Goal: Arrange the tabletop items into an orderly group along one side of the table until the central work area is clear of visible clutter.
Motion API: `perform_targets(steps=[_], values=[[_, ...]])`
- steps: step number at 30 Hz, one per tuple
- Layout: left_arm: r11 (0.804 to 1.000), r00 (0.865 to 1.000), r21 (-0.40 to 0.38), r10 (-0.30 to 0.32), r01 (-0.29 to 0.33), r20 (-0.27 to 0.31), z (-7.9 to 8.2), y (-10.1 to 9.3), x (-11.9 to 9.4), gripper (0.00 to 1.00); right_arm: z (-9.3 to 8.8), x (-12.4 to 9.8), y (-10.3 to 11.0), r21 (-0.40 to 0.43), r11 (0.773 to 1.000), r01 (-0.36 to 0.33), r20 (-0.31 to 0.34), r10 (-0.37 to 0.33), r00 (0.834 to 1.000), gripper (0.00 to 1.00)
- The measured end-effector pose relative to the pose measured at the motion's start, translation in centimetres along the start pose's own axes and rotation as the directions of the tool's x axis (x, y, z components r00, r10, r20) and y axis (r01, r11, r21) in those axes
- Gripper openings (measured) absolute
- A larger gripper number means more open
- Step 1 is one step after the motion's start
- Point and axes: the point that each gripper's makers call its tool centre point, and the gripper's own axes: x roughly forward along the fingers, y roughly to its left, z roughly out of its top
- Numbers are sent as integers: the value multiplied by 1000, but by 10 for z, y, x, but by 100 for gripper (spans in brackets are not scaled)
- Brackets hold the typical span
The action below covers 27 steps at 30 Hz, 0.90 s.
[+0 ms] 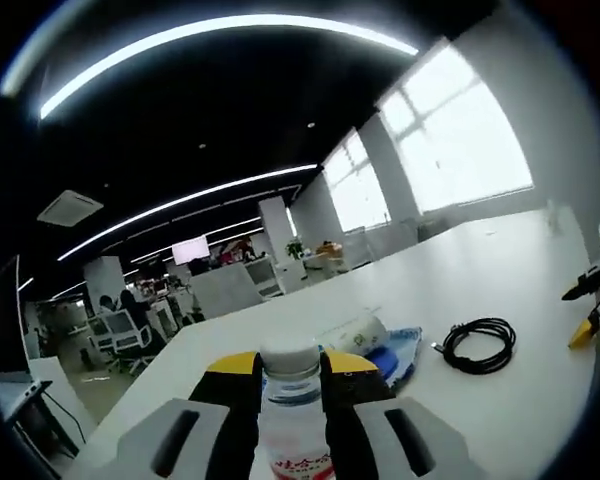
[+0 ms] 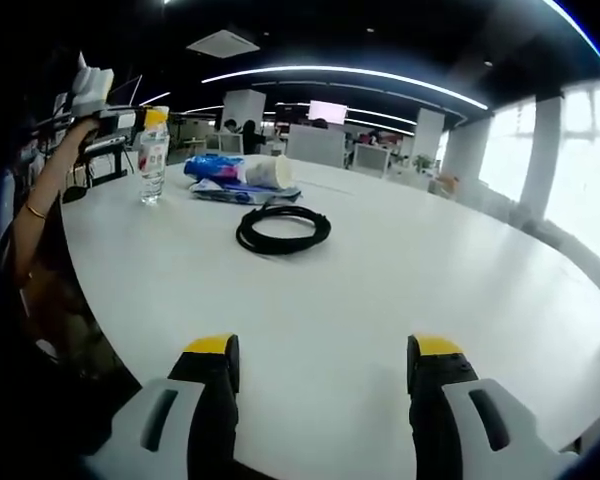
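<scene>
In the left gripper view, the left gripper point(image 1: 291, 385) has its yellow-tipped black jaws pressed against both sides of a clear plastic water bottle point(image 1: 295, 415), just under its white cap; a red-printed label shows lower down. Beyond it on the smooth white table point(image 1: 480, 300) lie a pale cylindrical cup point(image 1: 358, 333) on its side atop a crinkled blue-and-white packet point(image 1: 398, 355), and beside them a glossy black cable point(image 1: 478, 345) wound into a loose coil. The right gripper point(image 1: 595, 300) shows at the right edge.

In the right gripper view, the right gripper's point(image 2: 325, 365) jaws stand wide apart over bare tabletop, holding nothing. Well ahead lies the coiled cable point(image 2: 283, 228); behind it the cup point(image 2: 265, 172) and packet point(image 2: 215, 175). The bottle point(image 2: 153, 155) stands upright near the table's point(image 2: 380, 300) far-left edge, clamped by the left gripper point(image 2: 145, 118) in a person's hand point(image 2: 78, 128).
</scene>
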Motion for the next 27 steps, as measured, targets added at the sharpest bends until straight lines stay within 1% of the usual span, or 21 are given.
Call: perform_targets(steps=[4,7,11,12,14,16,19,21,22,27], values=[[1000,1000,-31,-3,3,3,-2,5,0,21,2,0,1,-1,1000,-4,3,4,1000,65],[998,1000,-56,-2,2,7,-3,9,-1,21,1,1,5,-12,1000,-20,-2,20,1000,66],[996,1000,-89,11,-11,3,-6,15,-2,21,1,2,7,-10,999,-31,-2,31,1000,66],[994,1000,-112,20,-19,2,-7,17,-2,21,1,2,8,-9,999,-35,-3,35,999,67],[994,999,-109,32,-33,-5,-9,20,-3,21,2,2,12,-8,999,-53,-6,53,999,70],[992,999,-123,36,-37,-8,-10,22,-3,21,3,2,16,-8,998,-67,-7,67,998,69],[989,999,-143,35,-37,-14,-11,24,-4,21,8,3,22,2,995,-96,9,96,995,70],[987,999,-157,40,-42,-16,-13,26,-4,21,14,1,27,19,991,-130,33,129,991,70],[985,999,-167,31,-32,-8,-12,25,-4,21,17,0,29,22,990,-141,43,140,989,71],[986,999,-165,35,-36,-6,-12,25,-3,21,20,-2,34,1,988,-157,36,157,987,73]])
